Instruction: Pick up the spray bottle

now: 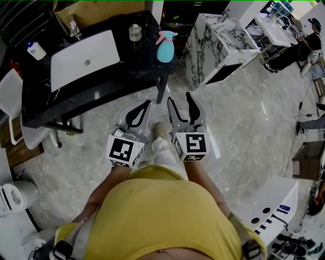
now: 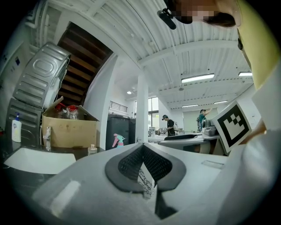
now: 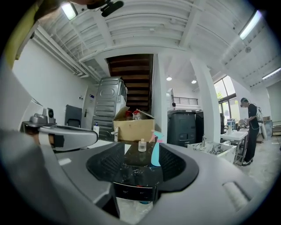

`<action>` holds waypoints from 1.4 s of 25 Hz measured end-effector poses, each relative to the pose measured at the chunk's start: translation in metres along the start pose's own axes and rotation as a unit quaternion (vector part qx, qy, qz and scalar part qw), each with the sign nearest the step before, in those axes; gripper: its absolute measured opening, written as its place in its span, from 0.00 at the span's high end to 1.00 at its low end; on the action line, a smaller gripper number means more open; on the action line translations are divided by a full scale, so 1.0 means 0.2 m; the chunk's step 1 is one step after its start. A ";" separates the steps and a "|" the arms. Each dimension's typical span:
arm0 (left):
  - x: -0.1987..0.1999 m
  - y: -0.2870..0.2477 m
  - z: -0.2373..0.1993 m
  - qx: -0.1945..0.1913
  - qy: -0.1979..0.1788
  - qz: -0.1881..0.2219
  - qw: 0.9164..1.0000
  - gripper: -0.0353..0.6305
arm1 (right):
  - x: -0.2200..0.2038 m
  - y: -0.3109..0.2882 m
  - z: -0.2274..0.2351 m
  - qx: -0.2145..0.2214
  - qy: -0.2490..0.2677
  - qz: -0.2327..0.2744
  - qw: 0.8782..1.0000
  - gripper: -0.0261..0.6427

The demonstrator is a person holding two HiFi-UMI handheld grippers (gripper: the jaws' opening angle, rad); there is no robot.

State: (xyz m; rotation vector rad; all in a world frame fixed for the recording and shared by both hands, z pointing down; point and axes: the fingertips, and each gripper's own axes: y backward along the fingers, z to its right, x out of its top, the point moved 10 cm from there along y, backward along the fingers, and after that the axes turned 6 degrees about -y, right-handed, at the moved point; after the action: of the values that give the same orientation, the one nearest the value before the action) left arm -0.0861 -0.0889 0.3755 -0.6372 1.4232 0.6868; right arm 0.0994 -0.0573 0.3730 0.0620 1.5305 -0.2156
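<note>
The spray bottle [image 1: 166,46] (teal body, pink trigger) stands upright on the black counter [image 1: 35,104], at its right front corner, close to both edges. It is well apart from both grippers, which are held low over the floor [image 1: 244,132], side by side and pointing toward the counter.

In the right gripper view the bottle [image 3: 156,154] shows through the gap of the right gripper [image 3: 139,160], a little right of centre. That gripper's jaws stand apart with nothing gripped between them. The left gripper [image 2: 142,148] is clenched, its ribbed pads meeting at the tips and empty. From it the bottle [image 2: 117,140] lies off to the left.

Bare marble floor lies between the grippers and the counter's front edge, with one counter leg below the bottle's corner.

A small glass jar [image 1: 135,32] stands just left of the bottle. Further left are a white sink basin [image 1: 86,58] and a white bottle with a blue cap [image 1: 36,51], and behind them a cardboard box [image 1: 96,12]. A marble-patterned cabinet [image 1: 218,45] stands to the right of the counter, a narrow gap between them.
</note>
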 end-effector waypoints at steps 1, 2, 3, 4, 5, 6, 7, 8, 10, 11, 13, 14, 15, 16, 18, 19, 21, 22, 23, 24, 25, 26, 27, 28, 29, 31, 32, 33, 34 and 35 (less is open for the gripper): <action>0.01 -0.05 -0.03 0.004 0.001 0.000 1.000 0.94 | 0.01 -0.06 0.03 0.003 0.001 -0.003 1.000 0.61; 0.01 -0.11 -0.05 0.008 0.002 0.000 1.000 0.94 | 0.01 -0.12 0.07 0.008 0.001 -0.006 1.000 0.61; 0.02 -0.16 -0.08 0.013 0.003 -0.001 1.000 0.94 | 0.01 -0.17 0.10 0.013 0.001 -0.009 1.000 0.61; 0.01 -0.21 -0.11 0.018 0.003 -0.002 1.000 0.94 | 0.01 -0.23 0.13 0.017 0.001 -0.012 1.000 0.61; 0.00 -0.26 -0.14 0.023 0.002 -0.003 1.000 0.94 | 0.01 -0.29 0.16 0.022 0.002 -0.015 1.000 0.61; 0.00 -0.30 -0.17 0.027 0.002 -0.003 1.000 0.94 | 0.01 -0.35 0.19 0.026 0.003 -0.017 1.000 0.60; -0.01 -0.35 -0.20 0.030 0.002 -0.004 1.000 0.94 | 0.01 -0.41 0.22 0.029 0.004 -0.019 0.999 0.60; -0.01 -0.40 -0.22 0.033 0.003 -0.004 0.999 0.94 | 0.00 -0.47 0.26 0.031 0.006 -0.021 0.999 0.60; -0.02 -0.50 -0.27 0.038 0.004 -0.009 0.999 0.94 | -0.01 -0.58 0.32 0.035 0.010 -0.024 0.999 0.60; -0.02 -0.54 -0.29 0.041 0.005 -0.012 0.999 0.94 | -0.02 -0.64 0.35 0.037 0.011 -0.028 0.999 0.60; -0.04 -0.63 -0.33 0.050 0.008 -0.017 0.999 0.94 | -0.04 -0.74 0.41 0.045 0.011 -0.035 0.998 0.60; -0.04 -0.68 -0.35 0.054 0.009 -0.020 0.998 0.94 | -0.05 -0.79 0.44 0.049 0.013 -0.037 0.998 0.59; -0.05 -0.71 -0.37 0.058 0.009 -0.023 0.998 0.94 | -0.06 -0.83 0.46 0.053 0.017 -0.037 0.998 0.59; -0.07 -0.75 -0.39 0.061 0.009 -0.026 0.998 0.94 | -0.07 -0.87 0.48 0.059 0.022 -0.038 0.997 0.59; -0.10 -0.81 -0.42 0.067 0.012 -0.030 0.997 0.94 | -0.11 -0.94 0.52 0.069 0.025 -0.045 0.996 0.58; -0.11 -0.84 -0.43 0.069 0.013 -0.032 0.997 0.94 | -0.13 -0.97 0.54 0.074 0.024 -0.052 0.996 0.58; -0.14 -0.89 -0.46 0.074 0.016 -0.037 0.996 0.94 | -0.18 -1.04 0.57 0.083 0.024 -0.066 0.994 0.56; -0.16 -0.91 -0.48 0.076 0.017 -0.040 0.996 0.94 | -0.19 -1.07 0.58 0.086 0.024 -0.067 0.994 0.56; -0.17 -0.92 -0.49 0.078 0.019 -0.044 0.996 0.94 | -0.20 -1.11 0.59 0.090 0.023 -0.066 0.993 0.56; -0.18 -0.94 -0.49 0.079 0.020 -0.047 0.996 0.94 | -0.21 -1.13 0.60 0.093 0.021 -0.066 0.993 0.55; -0.19 -0.95 -0.50 0.079 0.021 -0.050 0.995 0.94 | -0.22 -1.16 0.60 0.096 0.018 -0.070 0.993 0.53; -0.20 -0.96 -0.51 0.078 0.021 -0.052 0.995 0.94 | -0.23 -1.18 0.61 0.098 0.014 -0.075 0.992 0.52; -0.21 -0.98 -0.52 0.077 0.021 -0.054 0.995 0.94 | -0.24 -1.21 0.61 0.099 0.012 -0.080 0.992 0.52; -0.22 -0.99 -0.54 0.076 0.021 -0.056 0.995 0.94 | -0.26 -1.23 0.61 0.100 0.010 -0.085 0.991 0.51; -0.23 -1.00 -0.55 0.075 0.021 -0.058 0.995 0.94 | -0.27 -1.25 0.61 0.100 0.009 -0.090 0.991 0.51; -0.24 -1.03 -0.58 0.070 0.021 -0.061 0.995 0.94 | -0.29 -1.28 0.61 0.098 0.006 -0.099 0.990 0.49; -0.25 -1.04 -0.59 0.066 0.021 -0.063 0.996 0.94 | -0.30 -1.30 0.61 0.096 0.005 -0.104 0.990 0.49; -0.26 -1.05 -0.60 0.062 0.021 -0.068 0.996 0.94 | -0.31 -1.32 0.61 0.094 0.004 -0.109 0.990 0.48; -0.26 -1.05 -0.62 0.057 0.020 -0.074 0.995 0.94 | -0.32 -1.34 0.60 0.090 0.004 -0.112 0.990 0.47; -0.27 -1.05 -0.63 0.052 0.020 -0.080 0.995 0.94 | -0.32 -1.35 0.60 0.087 0.005 -0.115 0.990 0.47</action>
State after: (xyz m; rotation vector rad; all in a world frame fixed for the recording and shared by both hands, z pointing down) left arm -0.0115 -0.3251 0.4213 -0.6776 1.4173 0.4736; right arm 0.1683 -0.3370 0.4683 0.0240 1.5244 -0.5335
